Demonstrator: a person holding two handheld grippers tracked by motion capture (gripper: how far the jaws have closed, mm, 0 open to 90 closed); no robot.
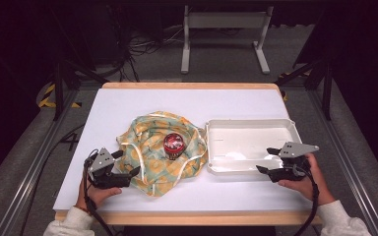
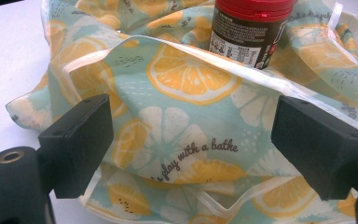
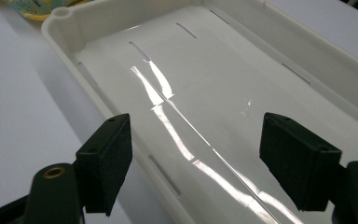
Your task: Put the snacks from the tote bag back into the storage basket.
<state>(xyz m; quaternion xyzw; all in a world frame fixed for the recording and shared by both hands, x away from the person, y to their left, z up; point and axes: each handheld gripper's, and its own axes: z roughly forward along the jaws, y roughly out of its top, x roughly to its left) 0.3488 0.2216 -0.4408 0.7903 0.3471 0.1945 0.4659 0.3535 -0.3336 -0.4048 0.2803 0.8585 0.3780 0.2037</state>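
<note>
A lemon-print cloth bag (image 1: 160, 147) is seen crumpled on the white worktop (image 1: 128, 103), with a red-capped dark jar (image 1: 173, 145) standing upright in its folds. The left gripper (image 1: 128, 164) is held at the bag's near edge, jaws spread and empty; the right gripper (image 1: 269, 161) is poised, likewise spread and empty, over the near end of the empty white tray (image 1: 216, 129) beside the bag. Should the fabric be tugged, the jar could be toppled, it is judged. "Play with a bathe" can be read on the bag; the jar's small print cannot.
</note>
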